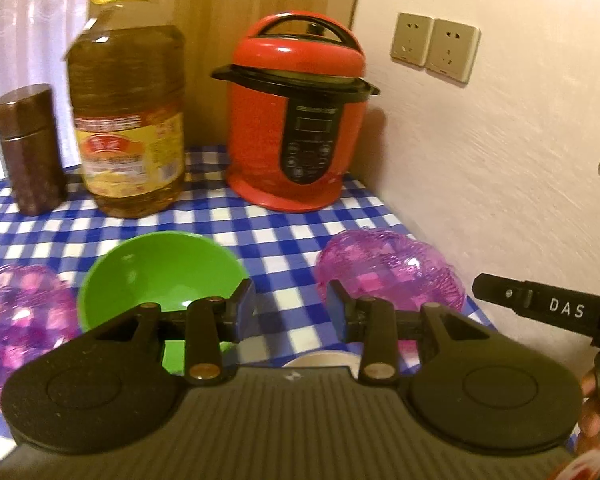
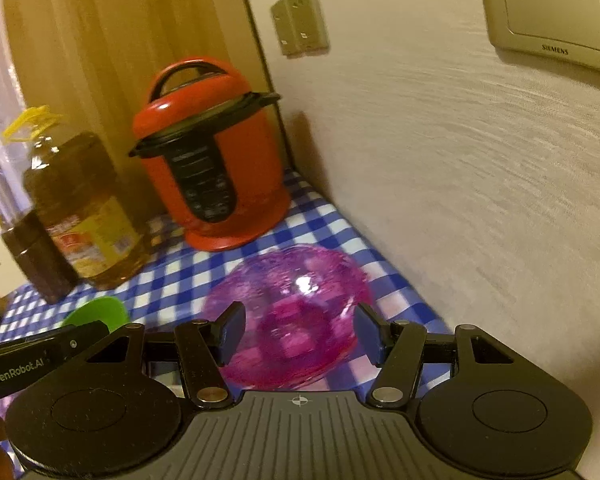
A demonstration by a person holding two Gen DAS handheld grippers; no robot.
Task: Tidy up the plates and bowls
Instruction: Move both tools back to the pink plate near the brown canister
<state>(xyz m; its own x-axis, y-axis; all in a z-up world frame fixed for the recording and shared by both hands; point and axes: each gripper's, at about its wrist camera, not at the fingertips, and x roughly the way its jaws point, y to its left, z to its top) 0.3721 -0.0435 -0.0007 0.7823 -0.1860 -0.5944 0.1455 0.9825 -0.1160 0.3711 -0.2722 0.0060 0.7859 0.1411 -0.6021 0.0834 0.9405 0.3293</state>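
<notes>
Both the left gripper [image 1: 288,304] and right gripper [image 2: 300,332] hang with jaws apart, holding nothing. In front of the red cooker [image 1: 296,120] on the checked worktop [image 1: 260,228] sit a green bowl [image 1: 160,276] and, right of it, a purple bowl [image 1: 388,272].

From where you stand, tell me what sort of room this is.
Most likely a home kitchen corner: a red pressure cooker and a big bottle of cooking oil stand on a blue checked tablecloth, with wall sockets above.

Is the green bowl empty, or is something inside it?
Empty as far as visible: green bowl shows a bare interior; the left claw hides its near part.
</notes>
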